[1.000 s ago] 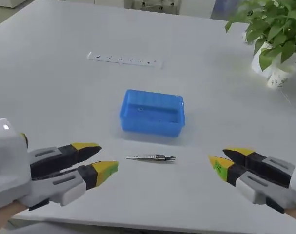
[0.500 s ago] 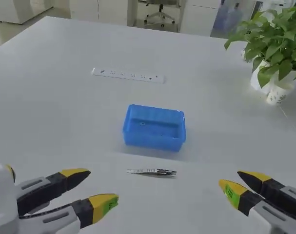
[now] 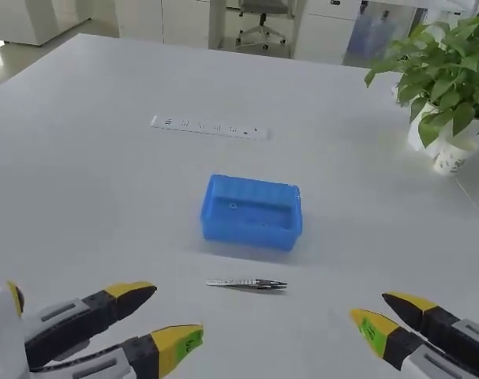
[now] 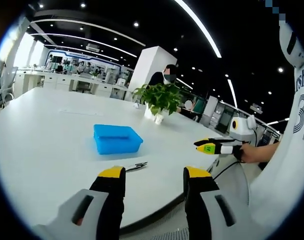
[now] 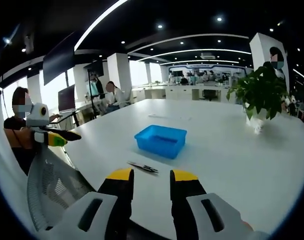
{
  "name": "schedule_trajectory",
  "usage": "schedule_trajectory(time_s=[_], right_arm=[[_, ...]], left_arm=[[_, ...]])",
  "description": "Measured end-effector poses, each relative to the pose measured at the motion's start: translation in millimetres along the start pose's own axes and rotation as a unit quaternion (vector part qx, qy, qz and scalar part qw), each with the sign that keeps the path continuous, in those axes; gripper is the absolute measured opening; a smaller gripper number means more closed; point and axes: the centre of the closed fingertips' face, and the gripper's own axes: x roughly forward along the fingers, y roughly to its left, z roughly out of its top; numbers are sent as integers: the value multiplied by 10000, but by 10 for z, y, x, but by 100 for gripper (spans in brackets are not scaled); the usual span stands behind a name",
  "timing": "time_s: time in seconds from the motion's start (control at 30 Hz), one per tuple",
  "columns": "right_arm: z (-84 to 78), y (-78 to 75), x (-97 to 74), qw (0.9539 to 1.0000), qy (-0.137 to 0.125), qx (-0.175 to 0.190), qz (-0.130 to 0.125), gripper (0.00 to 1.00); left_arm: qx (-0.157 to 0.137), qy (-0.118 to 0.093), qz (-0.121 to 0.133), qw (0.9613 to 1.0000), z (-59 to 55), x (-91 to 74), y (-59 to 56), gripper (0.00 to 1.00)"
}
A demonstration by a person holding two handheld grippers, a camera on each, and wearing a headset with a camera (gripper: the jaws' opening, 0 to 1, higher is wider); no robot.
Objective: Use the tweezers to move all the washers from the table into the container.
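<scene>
Jaws parted, left gripper (image 3: 166, 316) and right gripper (image 3: 381, 311) point forward, flanking the tweezers (image 3: 247, 283).

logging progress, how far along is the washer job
Done: cannot tell; anything inside the container is too small to make out. In hand: nothing; the left gripper and right gripper are both open and empty, and the tweezers lie on the table in front of the container. Left: pick up the tweezers, then move any washers.

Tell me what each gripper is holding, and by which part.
Nothing is held. The left gripper and the right gripper are both open and empty; the tweezers lie on the table between them.
</scene>
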Motion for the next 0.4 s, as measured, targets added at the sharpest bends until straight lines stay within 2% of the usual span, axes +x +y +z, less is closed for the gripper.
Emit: schedule_trajectory(time_s=[0.17,0.4], right_arm=[[-14,4,0,10000,7,-14,1,30],[15,-62,-26,9997,-113,205,-106,29]], left_arm=[[-110,-94,16,9999,22,-11,-2,51],[-116,-95,2,9999,23,-14,-17,50]])
